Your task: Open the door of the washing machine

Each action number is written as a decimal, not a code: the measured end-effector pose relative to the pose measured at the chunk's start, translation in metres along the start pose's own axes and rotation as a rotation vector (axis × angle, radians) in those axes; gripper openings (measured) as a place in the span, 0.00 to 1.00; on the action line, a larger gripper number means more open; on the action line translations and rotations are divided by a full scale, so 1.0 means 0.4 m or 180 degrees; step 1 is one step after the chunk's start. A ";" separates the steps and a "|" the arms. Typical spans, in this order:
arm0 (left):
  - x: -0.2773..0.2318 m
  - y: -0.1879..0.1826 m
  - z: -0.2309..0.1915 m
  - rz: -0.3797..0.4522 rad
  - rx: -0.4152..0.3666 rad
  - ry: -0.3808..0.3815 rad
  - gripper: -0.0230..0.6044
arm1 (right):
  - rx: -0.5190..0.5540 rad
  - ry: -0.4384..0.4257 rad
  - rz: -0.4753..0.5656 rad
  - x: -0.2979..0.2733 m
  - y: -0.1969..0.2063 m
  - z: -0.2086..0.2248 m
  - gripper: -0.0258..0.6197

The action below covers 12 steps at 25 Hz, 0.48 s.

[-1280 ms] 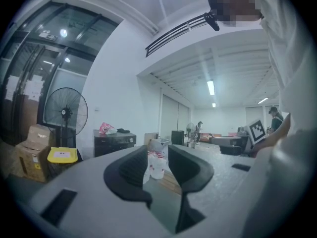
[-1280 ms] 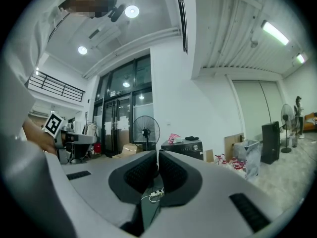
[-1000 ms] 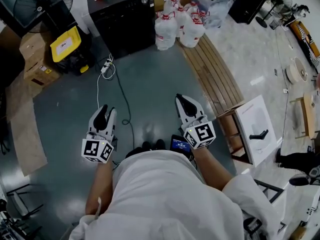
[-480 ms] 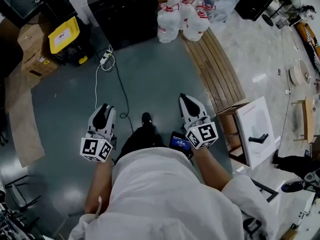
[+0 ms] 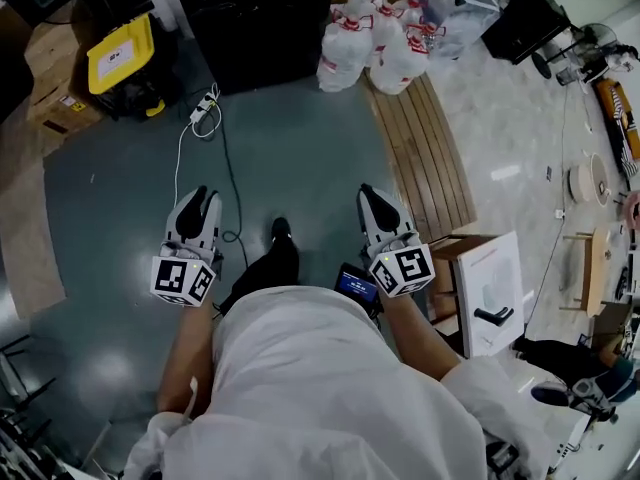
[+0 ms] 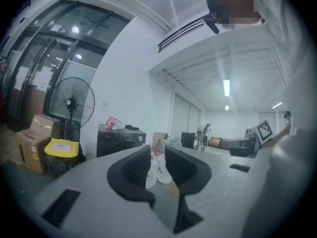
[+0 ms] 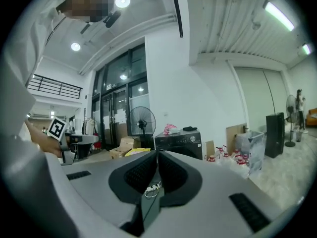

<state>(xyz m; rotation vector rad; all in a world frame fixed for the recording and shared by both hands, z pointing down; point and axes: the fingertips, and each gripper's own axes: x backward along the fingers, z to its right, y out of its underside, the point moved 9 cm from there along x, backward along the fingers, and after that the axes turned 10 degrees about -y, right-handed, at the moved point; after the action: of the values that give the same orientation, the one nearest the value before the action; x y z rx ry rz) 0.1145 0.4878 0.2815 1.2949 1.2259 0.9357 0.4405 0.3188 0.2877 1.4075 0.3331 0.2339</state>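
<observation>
The black washing machine [image 5: 255,18] stands against the far wall with its door closed; it also shows small and distant in the left gripper view [image 6: 121,142] and the right gripper view [image 7: 179,144]. Both grippers are held out level over the grey floor, far short of the machine. My left gripper [image 5: 198,200] has a narrow gap between its jaws [image 6: 157,152], which are closing on nothing. My right gripper [image 5: 372,196] is shut with its tips touching [image 7: 157,155] and holds nothing.
Several water jugs [image 5: 365,43] stand right of the machine, and a yellow box [image 5: 120,56] on its left. A power strip with its cable [image 5: 205,108] lies on the floor ahead. A wooden slatted bench [image 5: 425,138] and a cardboard box [image 5: 480,288] are on the right. A standing fan [image 6: 73,103] is at the left.
The person has stepped forward, one foot now out in front. Both grippers travelled with the body toward the washing machine, and the machine has slid to the top edge of the head view.
</observation>
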 end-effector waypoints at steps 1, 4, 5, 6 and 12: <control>-0.034 -0.006 -0.019 -0.0018 0.0016 -0.0014 0.19 | -0.0012 0.0010 -0.0005 -0.033 -0.010 0.025 0.09; -0.138 -0.032 -0.077 -0.0046 0.0065 -0.0027 0.19 | -0.0020 0.0015 0.0003 -0.132 -0.044 0.090 0.09; -0.174 -0.043 -0.096 -0.0039 0.0074 -0.0026 0.19 | -0.0017 0.0007 -0.0003 -0.168 -0.054 0.111 0.09; -0.210 -0.053 -0.114 -0.0027 0.0079 -0.0024 0.19 | -0.0014 -0.0003 -0.0017 -0.203 -0.062 0.133 0.09; -0.417 -0.083 -0.213 0.0042 0.0089 -0.0002 0.19 | 0.0152 -0.0031 -0.0053 -0.407 -0.112 0.247 0.09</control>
<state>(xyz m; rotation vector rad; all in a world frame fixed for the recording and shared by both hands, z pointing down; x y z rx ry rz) -0.0002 0.3361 0.2795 1.3267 1.2352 0.9305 0.3233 0.1630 0.2704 1.4519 0.3442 0.2067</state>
